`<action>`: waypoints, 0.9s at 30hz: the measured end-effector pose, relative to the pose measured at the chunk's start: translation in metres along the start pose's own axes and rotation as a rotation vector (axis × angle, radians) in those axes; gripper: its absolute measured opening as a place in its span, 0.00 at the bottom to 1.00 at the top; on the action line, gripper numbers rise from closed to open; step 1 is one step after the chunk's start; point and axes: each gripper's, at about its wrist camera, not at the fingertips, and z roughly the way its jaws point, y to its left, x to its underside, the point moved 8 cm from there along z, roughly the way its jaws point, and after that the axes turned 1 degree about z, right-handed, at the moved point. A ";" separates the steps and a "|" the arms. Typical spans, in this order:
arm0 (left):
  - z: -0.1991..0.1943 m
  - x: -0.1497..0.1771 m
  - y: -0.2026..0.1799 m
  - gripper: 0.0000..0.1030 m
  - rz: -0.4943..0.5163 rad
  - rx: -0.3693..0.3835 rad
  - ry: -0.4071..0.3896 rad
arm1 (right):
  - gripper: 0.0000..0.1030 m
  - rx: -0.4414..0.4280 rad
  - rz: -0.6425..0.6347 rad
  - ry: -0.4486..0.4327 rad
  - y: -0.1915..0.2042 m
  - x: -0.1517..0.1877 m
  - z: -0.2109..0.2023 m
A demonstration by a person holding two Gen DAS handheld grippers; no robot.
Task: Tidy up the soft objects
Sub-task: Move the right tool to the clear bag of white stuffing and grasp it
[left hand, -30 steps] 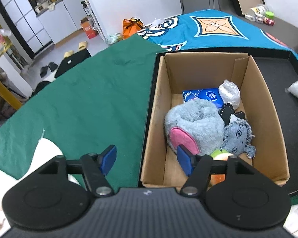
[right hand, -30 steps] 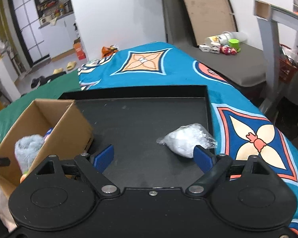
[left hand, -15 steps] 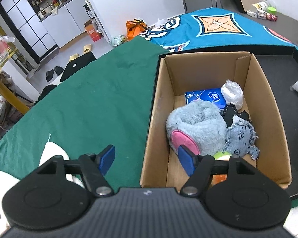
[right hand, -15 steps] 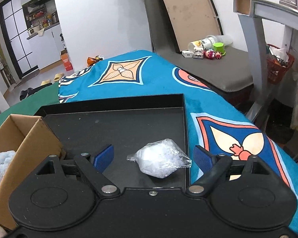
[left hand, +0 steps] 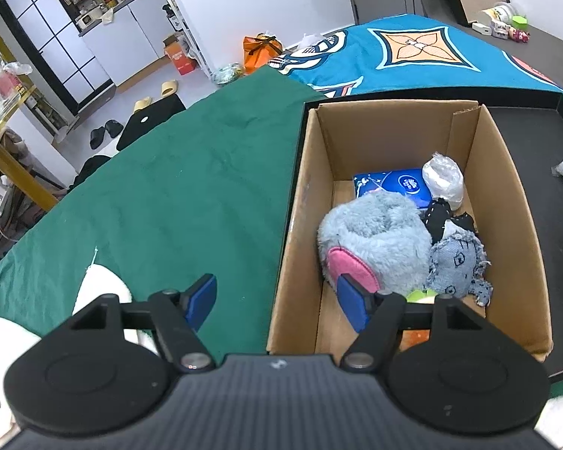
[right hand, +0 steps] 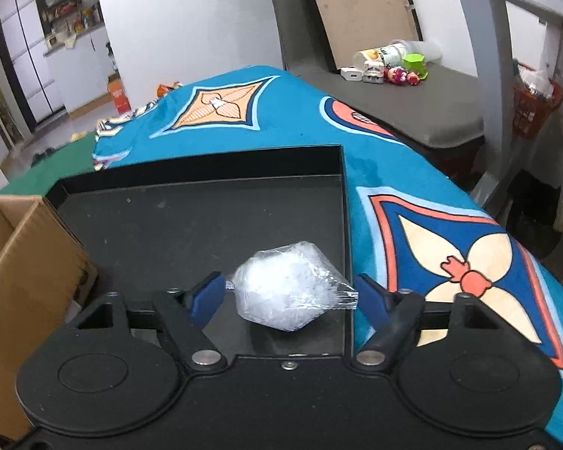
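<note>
A white bundle wrapped in clear film [right hand: 287,290] lies near the front right corner of the black tray [right hand: 191,217]. My right gripper [right hand: 289,298] straddles it. Its jaws are closing, and the blue pads [right hand: 206,296] reach just the film's outer tips without squeezing the bundle. My left gripper [left hand: 277,302] is open and holds nothing; it straddles the left wall of the cardboard box [left hand: 506,202]. In the box lie a grey plush slipper [left hand: 379,240], a denim doll [left hand: 458,262], a blue tissue pack [left hand: 390,183] and another wrapped bundle [left hand: 444,180].
The box [right hand: 30,262] stands on the tray's left part. A green cloth [left hand: 176,195] covers the table left of it, a patterned teal cloth [right hand: 443,262] lies to the right. A grey post [right hand: 484,86] rises at the far right. White fabric [left hand: 97,285] sits near my left gripper.
My right gripper has come forward and down onto the wrapped bundle, which now lies between its pads, and the jaws have narrowed. The left gripper's view is nearly the same.
</note>
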 end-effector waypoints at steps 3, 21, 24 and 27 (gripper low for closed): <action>-0.002 0.000 0.000 0.67 0.002 0.002 -0.008 | 0.59 0.017 -0.003 0.003 -0.003 0.000 -0.003; -0.005 0.000 0.003 0.67 -0.013 0.026 -0.027 | 0.15 0.019 -0.045 0.050 0.007 0.014 -0.025; -0.007 0.001 0.004 0.67 -0.027 0.040 -0.034 | 0.12 0.014 -0.056 0.046 0.011 0.014 -0.031; -0.008 0.000 0.007 0.67 -0.042 0.052 -0.041 | 0.11 0.013 -0.067 0.039 0.016 0.014 -0.039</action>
